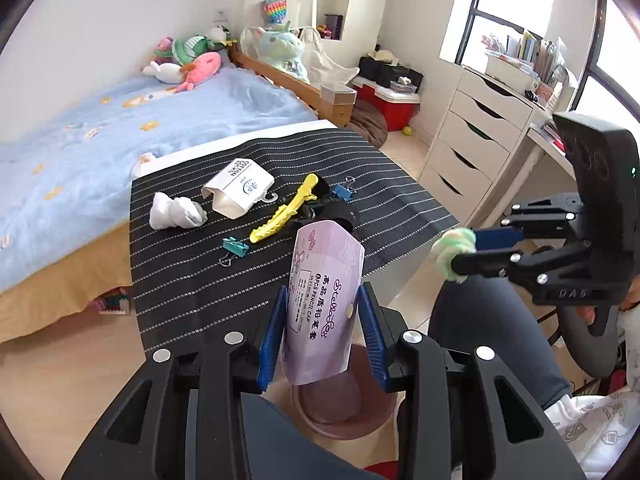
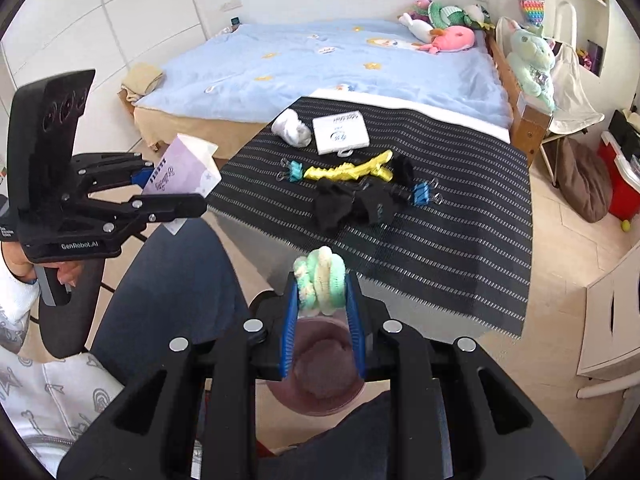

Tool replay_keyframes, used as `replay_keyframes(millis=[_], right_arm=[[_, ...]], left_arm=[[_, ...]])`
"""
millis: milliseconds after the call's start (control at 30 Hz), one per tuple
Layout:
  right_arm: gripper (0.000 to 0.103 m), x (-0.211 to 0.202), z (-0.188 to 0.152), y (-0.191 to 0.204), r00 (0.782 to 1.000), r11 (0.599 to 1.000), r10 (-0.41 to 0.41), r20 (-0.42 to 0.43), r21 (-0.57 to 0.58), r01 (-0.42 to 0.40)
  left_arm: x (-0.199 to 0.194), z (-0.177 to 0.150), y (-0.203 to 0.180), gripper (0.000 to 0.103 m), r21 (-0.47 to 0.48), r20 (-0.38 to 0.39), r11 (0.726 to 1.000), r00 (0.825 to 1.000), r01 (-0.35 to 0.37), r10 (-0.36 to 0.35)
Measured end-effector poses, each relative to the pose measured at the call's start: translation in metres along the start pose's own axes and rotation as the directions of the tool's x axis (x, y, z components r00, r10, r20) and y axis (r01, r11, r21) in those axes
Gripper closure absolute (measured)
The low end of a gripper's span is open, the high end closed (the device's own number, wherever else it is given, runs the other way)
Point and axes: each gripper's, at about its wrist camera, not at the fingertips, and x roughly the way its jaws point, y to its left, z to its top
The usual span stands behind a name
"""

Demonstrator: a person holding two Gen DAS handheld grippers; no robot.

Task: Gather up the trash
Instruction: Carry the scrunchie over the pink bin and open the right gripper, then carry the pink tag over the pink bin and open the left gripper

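Observation:
My left gripper [image 1: 324,308] is shut on a pink pencil-cap package [image 1: 326,300], held upright above a pink bin [image 1: 340,412] on the floor. The package also shows in the right wrist view [image 2: 182,174]. My right gripper [image 2: 322,292] is shut on a green and yellow fuzzy scrunchie [image 2: 322,280], above the same bin [image 2: 320,376]; the scrunchie shows in the left wrist view [image 1: 454,250] too. On the striped black mat [image 2: 440,240] lie a white cotton box [image 2: 340,133], a white crumpled wad [image 2: 292,128], a yellow clip [image 2: 348,169], black cloth [image 2: 352,202] and two binder clips.
A bed with a blue cover [image 2: 320,64] and plush toys lies behind the mat. A white drawer unit [image 1: 472,148] stands at the right. A red cooler [image 1: 394,106] sits on the floor. My knees [image 2: 168,292] flank the bin.

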Motion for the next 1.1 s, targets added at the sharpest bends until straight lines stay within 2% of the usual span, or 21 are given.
replay_keyframes(millis=[233, 267, 333, 433, 500, 733, 1100], right_arm=[[0.077, 0.006, -0.016, 0.010, 0.999, 0.999, 0.033, -0.028, -0.005, -0.033], [0.072, 0.006, -0.017, 0.010, 0.999, 0.999, 0.039, -0.028, -0.005, -0.039], [0.037, 0.005, -0.019, 0.010, 0.999, 0.999, 0.042, -0.016, 0.000, -0.042], [0.020, 0.004, -0.018, 0.008, 0.999, 0.999, 0.039, -0.006, 0.015, -0.039], [0.015, 0.003, -0.018, 0.007, 1.000, 0.999, 0.032, -0.001, 0.023, -0.032], [0.010, -0.002, -0.017, 0.000, 1.000, 0.999, -0.001, 0.007, 0.054, 0.001], [0.007, -0.019, -0.021, -0.013, 0.995, 0.991, -0.090, 0.030, 0.101, 0.087]], left_arm=[[-0.005, -0.007, -0.005, 0.067, -0.002, 0.000, 1.000, 1.000, 0.010, -0.010], [-0.006, -0.008, -0.006, 0.067, -0.002, 0.001, 1.000, 1.000, 0.010, -0.010], [-0.007, -0.008, -0.007, 0.067, -0.001, 0.003, 1.000, 1.000, 0.010, -0.010], [-0.007, -0.008, -0.007, 0.067, -0.001, 0.002, 1.000, 1.000, 0.011, -0.011], [-0.007, -0.008, -0.008, 0.066, 0.002, -0.001, 1.000, 1.000, 0.014, -0.014], [-0.005, -0.008, -0.015, 0.066, 0.019, -0.014, 0.999, 0.999, 0.032, -0.031], [-0.001, -0.008, -0.033, 0.066, 0.068, -0.025, 0.996, 0.998, 0.054, -0.053]])
